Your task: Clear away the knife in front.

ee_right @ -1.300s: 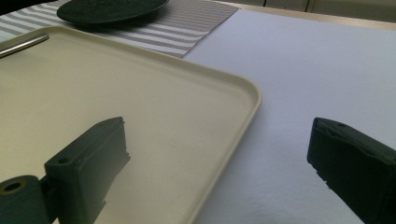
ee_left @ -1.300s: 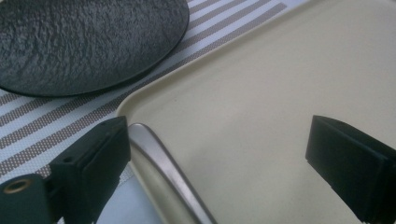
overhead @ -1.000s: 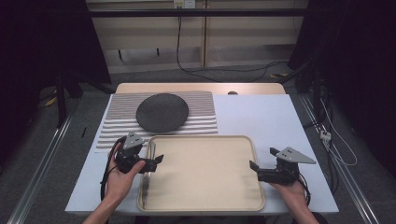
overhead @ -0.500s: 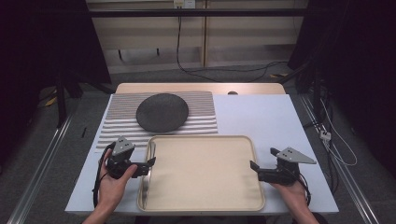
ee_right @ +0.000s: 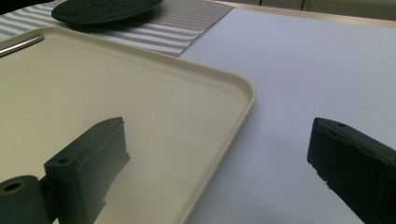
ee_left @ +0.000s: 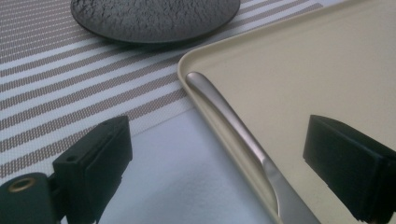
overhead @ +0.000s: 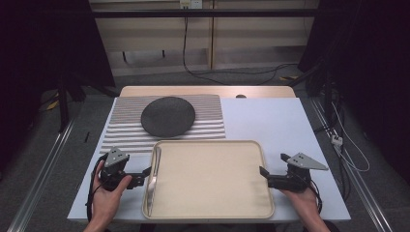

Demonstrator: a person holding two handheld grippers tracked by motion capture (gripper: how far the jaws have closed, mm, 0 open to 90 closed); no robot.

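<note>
Whereas it reached over the tray's (overhead: pixel 208 181) left rim a second ago, left gripper (overhead: pixel 140 175) now sits lower left, fingers apart, empty; knife (overhead: pixel 153 180) lies inside that rim. Right gripper (overhead: pixel 265 175) unchanged, fingers apart.

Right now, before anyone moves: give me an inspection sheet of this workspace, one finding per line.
Surface: white table, with a striped placemat on its far left part.
Job's things: beige tray at the near middle; a metal knife lies inside along its left rim; a dark round plate sits on the placemat.
Clutter: nothing seen.
Grippers: left gripper open, jaws either side of the tray's left rim and the knife, not closed on them; right gripper open, jaws either side of the tray's right rim.
Cables: one trails from each gripper; a black cable lies on the floor beyond the table.
Surroundings: dark curtains at both sides, pale wall panels behind.
</note>
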